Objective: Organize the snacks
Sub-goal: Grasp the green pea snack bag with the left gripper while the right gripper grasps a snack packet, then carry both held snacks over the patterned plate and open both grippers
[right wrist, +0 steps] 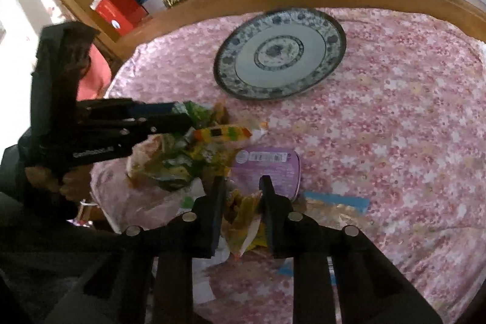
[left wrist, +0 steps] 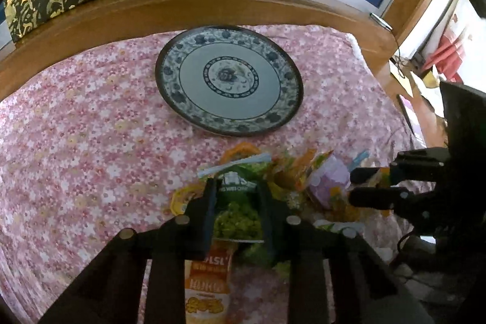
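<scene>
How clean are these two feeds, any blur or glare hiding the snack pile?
Left wrist view: plate sharp, snack pile smeared by motion blur, bright washout at the right edge. Right wrist view: pile soft, plate rim slightly streaked, overexposed at the left edge. Both show strong fisheye bending.

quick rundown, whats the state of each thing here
plate: empty, flat on the cloth
green snack packet: gripped by left gripper
yellow-orange snack packet: gripped by right gripper
purple tub: lid on, lying in the pile
</scene>
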Demonstrator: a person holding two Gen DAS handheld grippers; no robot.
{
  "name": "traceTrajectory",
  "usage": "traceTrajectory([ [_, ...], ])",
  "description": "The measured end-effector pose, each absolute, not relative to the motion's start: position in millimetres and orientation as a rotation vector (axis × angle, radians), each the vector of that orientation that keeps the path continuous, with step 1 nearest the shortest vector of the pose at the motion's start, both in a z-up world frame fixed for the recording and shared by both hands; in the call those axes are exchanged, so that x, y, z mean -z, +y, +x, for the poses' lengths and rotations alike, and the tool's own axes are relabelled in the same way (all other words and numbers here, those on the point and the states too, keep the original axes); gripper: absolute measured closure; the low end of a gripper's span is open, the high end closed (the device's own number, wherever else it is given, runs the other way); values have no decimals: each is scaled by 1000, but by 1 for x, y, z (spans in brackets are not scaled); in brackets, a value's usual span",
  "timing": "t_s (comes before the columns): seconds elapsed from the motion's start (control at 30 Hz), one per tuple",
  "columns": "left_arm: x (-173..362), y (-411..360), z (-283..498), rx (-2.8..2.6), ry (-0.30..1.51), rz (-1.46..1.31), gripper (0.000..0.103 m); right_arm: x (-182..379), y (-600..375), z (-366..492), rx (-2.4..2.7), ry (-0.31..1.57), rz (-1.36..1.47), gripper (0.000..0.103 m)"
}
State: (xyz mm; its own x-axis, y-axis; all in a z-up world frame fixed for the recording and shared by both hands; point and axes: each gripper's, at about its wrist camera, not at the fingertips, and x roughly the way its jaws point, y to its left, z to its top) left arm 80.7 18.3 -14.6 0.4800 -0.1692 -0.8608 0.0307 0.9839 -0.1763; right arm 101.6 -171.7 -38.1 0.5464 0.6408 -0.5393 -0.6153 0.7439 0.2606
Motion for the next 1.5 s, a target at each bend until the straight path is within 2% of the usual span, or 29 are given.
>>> traceTrajectory([
  [0.57,-23,27,91,129,1063,-137,77,3,-198,101,-845,520,212,79],
  [1.1,-16,44,153,10,1032,-149,77,-24,-202,157,-901,463,280,79],
  [1.5,4,45,191,-5,1039,-133,77,-6,-182,206,-903,522,309,79],
])
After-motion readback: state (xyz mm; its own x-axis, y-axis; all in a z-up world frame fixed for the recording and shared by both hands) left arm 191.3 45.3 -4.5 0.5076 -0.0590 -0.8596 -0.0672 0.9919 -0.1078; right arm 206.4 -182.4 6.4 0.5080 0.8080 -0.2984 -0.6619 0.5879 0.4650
